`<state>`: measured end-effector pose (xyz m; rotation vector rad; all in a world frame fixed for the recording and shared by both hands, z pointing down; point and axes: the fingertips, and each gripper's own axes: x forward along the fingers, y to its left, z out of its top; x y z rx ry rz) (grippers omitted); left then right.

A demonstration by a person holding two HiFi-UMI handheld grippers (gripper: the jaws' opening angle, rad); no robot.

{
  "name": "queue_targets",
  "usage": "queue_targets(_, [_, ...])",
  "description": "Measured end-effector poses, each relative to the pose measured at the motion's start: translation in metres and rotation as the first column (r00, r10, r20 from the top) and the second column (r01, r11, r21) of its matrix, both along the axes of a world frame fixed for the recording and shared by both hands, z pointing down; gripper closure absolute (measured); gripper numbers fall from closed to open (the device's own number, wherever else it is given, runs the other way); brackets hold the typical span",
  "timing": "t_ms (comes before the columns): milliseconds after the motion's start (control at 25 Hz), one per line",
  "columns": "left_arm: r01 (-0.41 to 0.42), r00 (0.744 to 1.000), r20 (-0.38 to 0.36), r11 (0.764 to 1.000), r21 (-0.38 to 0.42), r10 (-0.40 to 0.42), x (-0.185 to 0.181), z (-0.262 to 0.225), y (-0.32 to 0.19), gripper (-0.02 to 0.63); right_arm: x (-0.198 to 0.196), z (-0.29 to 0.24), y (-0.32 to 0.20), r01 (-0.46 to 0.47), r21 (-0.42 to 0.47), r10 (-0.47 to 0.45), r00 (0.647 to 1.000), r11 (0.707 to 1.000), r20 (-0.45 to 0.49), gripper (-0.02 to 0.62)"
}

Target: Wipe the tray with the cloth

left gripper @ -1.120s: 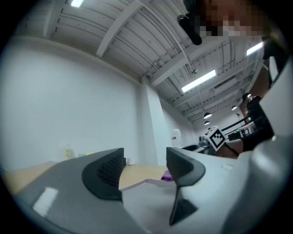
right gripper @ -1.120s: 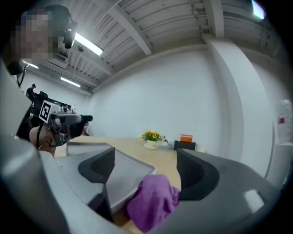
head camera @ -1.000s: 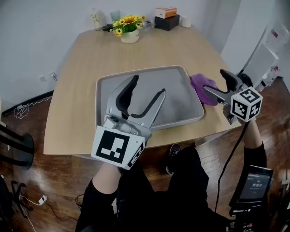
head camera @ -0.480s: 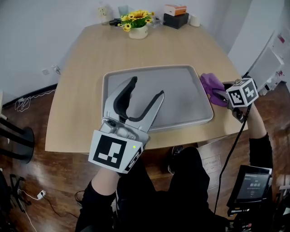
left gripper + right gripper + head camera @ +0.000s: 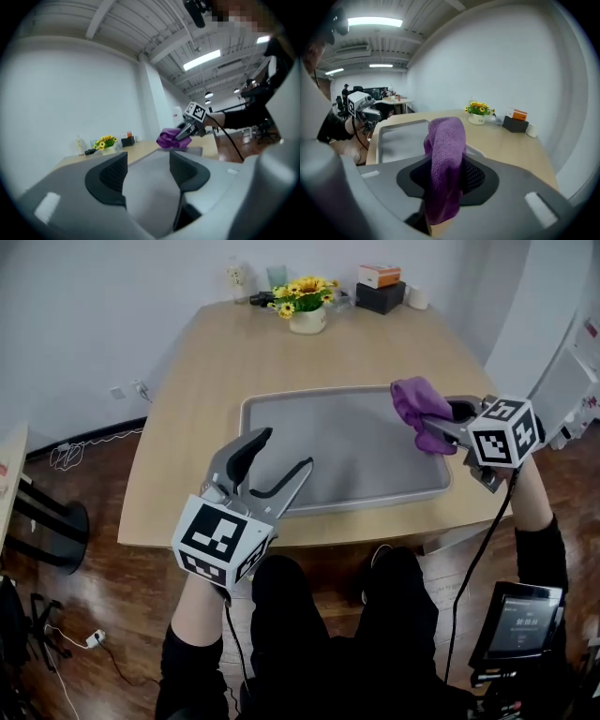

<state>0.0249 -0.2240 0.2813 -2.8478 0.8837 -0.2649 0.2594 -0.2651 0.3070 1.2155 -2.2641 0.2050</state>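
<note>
**Cloth lifted clear, wipe not yet begun**

Change since a second ago: the purple cloth [image 5: 419, 407], then lying on the table [image 5: 202, 381] just right of the tray [image 5: 356, 451], is now hanging in the air over the tray's far right corner. The right gripper [image 5: 439, 430], then standing wide beside the cloth, has just been closing its jaws with the cloth between them. The left gripper [image 5: 281, 454] is now sitting lower and nearer, by the tray's near left edge instead of over its middle.

- Right gripper: jaws are standing narrow and pinching a bunched fold of the cloth, which is spilling above and below the pads.
- Left gripper: jaws are gaping wide with nothing between them. Its tips are hovering at the tray's near left rim; contact cannot be told.
- Tray: grey and shallow, it is lying bare at the table's middle.
- Far edge: a flowerpot [image 5: 307, 311] and boxes [image 5: 380, 289] are standing well apart from the work.

Step in hand, as judged: the pickup is looking complete and the cloth is being carried in. Wiping is not yet under way, since the cloth is hanging clear of the tray floor.

Next move, as judged: lowering the cloth until it is pressing on the tray floor, then sweeping it across. The left gripper is likely needed on the rim, or the tray may be sliding along.
</note>
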Motion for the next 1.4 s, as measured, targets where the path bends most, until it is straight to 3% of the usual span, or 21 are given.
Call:
queue_targets(160, [-0.048,0.973,0.213,0.983,-0.179,0.086,-0.033,0.049,0.014,0.302,-0.003,0.048,-0.03,-0.029,-0.099,0.008,0.977,0.995,-0.211,0.474])
queue_targets(240, [-0.043,0.956,0.274,0.973,-0.227,0.106,-0.049,0.067,0.024,0.267,0.006,0.061,-0.05,-0.092,-0.14,0.058,0.971,0.986,-0.231,0.474])
queue_targets(360, [-0.014,0.939,0.33,0.972,-0.234,0.093,-0.066,0.085,0.027,0.247,0.013,0.061,-0.078,-0.158,-0.16,0.126,0.972,0.974,-0.197,0.474])
queue_targets(600, [-0.021,0.942,0.323,0.974,-0.225,0.095,-0.062,0.094,0.019,0.249,0.005,0.061,-0.1,-0.104,-0.108,0.071,0.959,0.989,-0.273,0.476])
queue_targets(760, [-0.022,0.948,0.305,0.977,-0.213,0.088,-0.062,0.094,0.018,0.25,-0.02,0.064,-0.054,0.052,-0.131,-0.085,0.963,0.99,-0.258,0.477])
queue_targets(840, [-0.027,0.95,0.299,0.978,-0.207,0.089,-0.062,0.095,0.018,0.25,-0.045,0.067,-0.011,0.169,-0.149,-0.201,0.951,0.974,-0.235,0.477])
queue_targets(1040, [-0.034,0.954,0.285,0.978,-0.207,0.093,-0.064,0.094,0.015,0.25,-0.101,0.066,0.074,0.407,-0.203,-0.432,0.897,0.891,-0.098,0.476])
queue_targets(1200, [-0.031,0.957,0.277,0.977,-0.211,0.09,-0.061,0.094,0.017,0.25,-0.099,0.067,0.063,0.43,-0.243,-0.46,0.884,0.87,-0.083,0.477])
queue_targets(1400, [-0.036,0.956,0.278,0.979,-0.2,0.092,-0.057,0.088,0.02,0.25,-0.076,0.063,-0.011,0.308,-0.238,-0.35,0.923,0.921,-0.162,0.477])
